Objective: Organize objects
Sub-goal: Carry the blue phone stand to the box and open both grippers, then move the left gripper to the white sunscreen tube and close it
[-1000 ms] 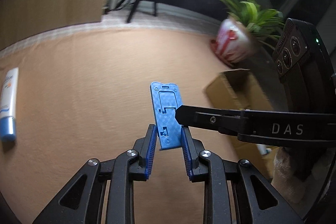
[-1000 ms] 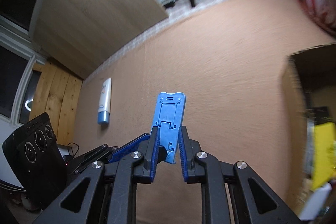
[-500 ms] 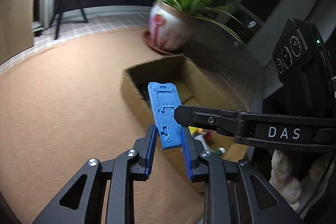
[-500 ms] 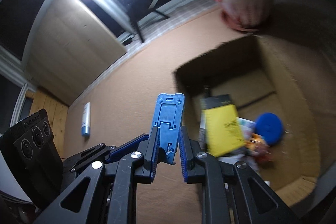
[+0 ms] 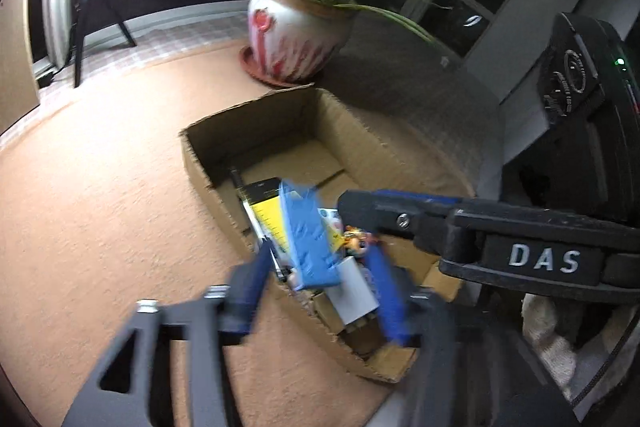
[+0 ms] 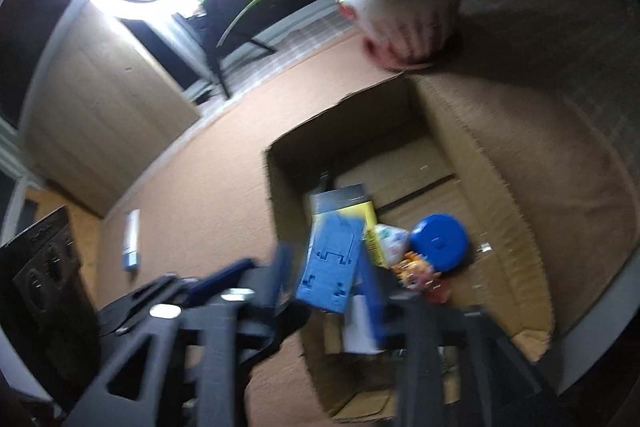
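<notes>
A blue plastic phone stand (image 5: 312, 239) (image 6: 332, 267) hangs tilted and blurred over the open cardboard box (image 5: 256, 135) (image 6: 344, 131). My left gripper (image 5: 320, 279) has its jaws opening, with gaps on both sides of the stand's lower end. The jaws of my right gripper (image 6: 328, 283) are opening too, with the stand loose between them. One black finger (image 5: 400, 215) of the right gripper reaches in from the right in the left wrist view. Neither pair of pads presses on the stand.
Inside the box lie a yellow and black packet (image 6: 356, 211), a blue round disc (image 6: 440, 241), a white item (image 5: 356, 287) and small colourful toys (image 6: 416, 267). A potted plant (image 5: 296, 35) stands behind the box. A white tube (image 6: 131, 241) lies on the orange carpet at left.
Both grippers swung from the bare carpet to above the box while shut on the stand. Now both pairs of jaws have spread and the stand has tipped loose between them.
</notes>
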Motion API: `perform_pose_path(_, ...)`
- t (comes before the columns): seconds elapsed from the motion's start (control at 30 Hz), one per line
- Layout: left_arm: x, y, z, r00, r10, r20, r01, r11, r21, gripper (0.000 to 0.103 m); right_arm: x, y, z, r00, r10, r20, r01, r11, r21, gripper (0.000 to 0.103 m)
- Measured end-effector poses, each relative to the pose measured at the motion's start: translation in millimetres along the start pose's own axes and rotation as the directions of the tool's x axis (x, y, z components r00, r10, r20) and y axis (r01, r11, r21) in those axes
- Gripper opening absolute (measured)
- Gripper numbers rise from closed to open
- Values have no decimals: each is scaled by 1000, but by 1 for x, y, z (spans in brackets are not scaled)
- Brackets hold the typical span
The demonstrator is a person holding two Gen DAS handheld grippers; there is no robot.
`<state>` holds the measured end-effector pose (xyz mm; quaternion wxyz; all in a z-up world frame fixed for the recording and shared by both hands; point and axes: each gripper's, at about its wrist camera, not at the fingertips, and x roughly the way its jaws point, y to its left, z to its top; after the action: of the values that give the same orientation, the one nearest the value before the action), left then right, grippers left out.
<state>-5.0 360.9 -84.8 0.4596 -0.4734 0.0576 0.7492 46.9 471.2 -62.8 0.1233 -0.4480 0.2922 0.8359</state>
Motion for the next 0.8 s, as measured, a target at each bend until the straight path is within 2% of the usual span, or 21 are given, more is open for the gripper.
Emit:
perform_pose_path(0.03, -2, 3, -1, 1000, 8, 5, -8, 1000, -9, 63, -3, 1, 0, 1000, -20, 21, 20, 1000, -4, 59)
perform_pose_path(0.07, -5, 5, -3, 1000, 15, 6, -15, 1000, -14, 63, -5, 1, -1, 999, -29, 35, 30, 1000, -10, 60)
perform_pose_path(0.27, -21, 30, -8, 998, 55, 21, -54, 996, -73, 64, -6, 15, 1, 998, -45, 53, 49, 997, -63, 60)
perform_pose_path(0.37, -32, 43, -10, 996, 78, 34, -74, 992, -99, 70, -4, 28, 0, 998, -41, 57, 47, 993, -107, 60)
perform_pose_path(0.5, -49, 66, -15, 993, 110, 51, -102, 984, -145, 70, 0, 45, -3, 998, -24, 53, 32, 989, -147, 60)
perform_pose_path(0.63, -67, 94, -22, 985, 166, 56, -153, 971, -185, 71, 7, 64, -3, 998, -10, 58, 20, 984, -177, 60)
perform_pose_path(0.8, -93, 139, -36, 971, 232, 59, -208, 940, -270, 71, 21, 92, -3, 998, 8, 64, 6, 977, -213, 60)
